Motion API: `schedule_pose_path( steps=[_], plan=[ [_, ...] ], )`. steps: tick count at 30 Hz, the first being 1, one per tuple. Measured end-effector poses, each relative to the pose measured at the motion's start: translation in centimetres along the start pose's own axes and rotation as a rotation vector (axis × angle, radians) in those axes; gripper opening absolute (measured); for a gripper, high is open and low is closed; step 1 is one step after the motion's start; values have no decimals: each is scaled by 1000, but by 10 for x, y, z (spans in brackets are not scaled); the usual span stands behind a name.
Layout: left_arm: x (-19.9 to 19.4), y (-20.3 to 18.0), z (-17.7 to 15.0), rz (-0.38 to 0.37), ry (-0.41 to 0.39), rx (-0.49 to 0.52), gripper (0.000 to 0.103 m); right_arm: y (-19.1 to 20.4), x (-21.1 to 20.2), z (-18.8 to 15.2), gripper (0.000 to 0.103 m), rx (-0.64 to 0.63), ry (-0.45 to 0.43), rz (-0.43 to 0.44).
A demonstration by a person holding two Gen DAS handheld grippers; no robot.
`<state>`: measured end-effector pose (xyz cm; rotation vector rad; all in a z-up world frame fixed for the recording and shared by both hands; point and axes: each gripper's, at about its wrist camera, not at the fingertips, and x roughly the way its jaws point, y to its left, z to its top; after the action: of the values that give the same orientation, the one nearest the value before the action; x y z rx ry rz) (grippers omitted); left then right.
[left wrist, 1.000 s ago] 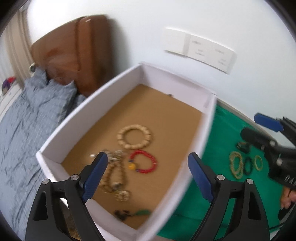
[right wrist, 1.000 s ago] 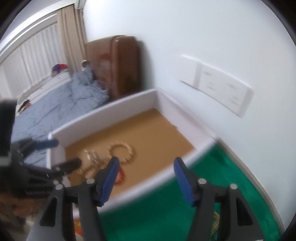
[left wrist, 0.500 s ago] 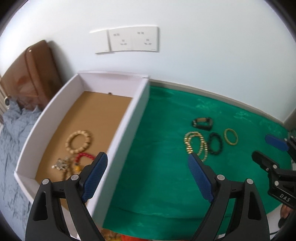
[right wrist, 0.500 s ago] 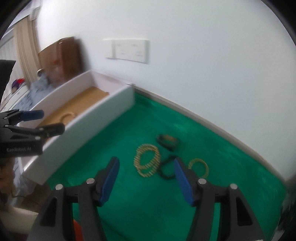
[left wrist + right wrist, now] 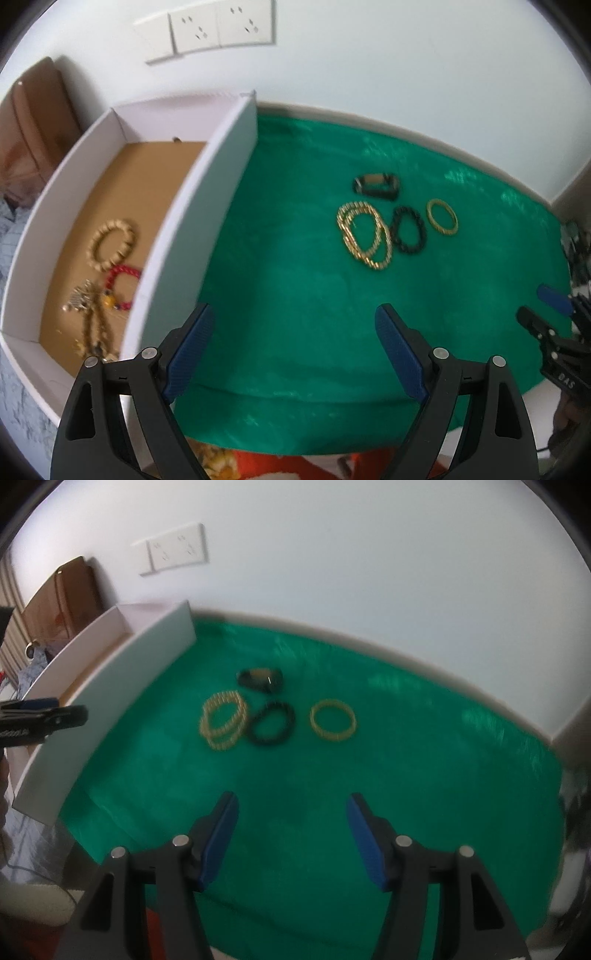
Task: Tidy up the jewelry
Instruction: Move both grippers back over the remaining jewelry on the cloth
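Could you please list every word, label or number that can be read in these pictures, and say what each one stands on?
"DAS" reads on the black body of the right gripper, seen at the edge of the left wrist view; the print may run on out of sight.
White lettering on the body of the left gripper, in the right wrist view: too blurred to read.
Wall sockets: only pin holes, no text.
White box and bracelets: no text.

My right gripper [image 5: 291, 834] hangs with jaws wide apart above the green cloth [image 5: 332, 794]. Ahead I see a gold ring bracelet [image 5: 333, 720], black bead bracelet [image 5: 273, 723], gold chain [image 5: 222, 720], and a white box [image 5: 110, 686] at left.
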<state>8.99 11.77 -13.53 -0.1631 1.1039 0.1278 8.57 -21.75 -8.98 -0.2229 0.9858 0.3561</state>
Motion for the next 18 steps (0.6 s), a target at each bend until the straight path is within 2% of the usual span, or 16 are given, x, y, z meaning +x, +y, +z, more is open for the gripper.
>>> schedule_pose_path(
  steps=[7,11,18],
  plan=[
    [23,-13,11,-30,32,23,89,6,6,3,62,16,3,44],
    [31,-17,16,-23,38,37,89,5,6,3,62,20,-4,57],
    [49,-24,22,-21,79,67,89,-4,23,-3,62,74,47,75]
  ],
)
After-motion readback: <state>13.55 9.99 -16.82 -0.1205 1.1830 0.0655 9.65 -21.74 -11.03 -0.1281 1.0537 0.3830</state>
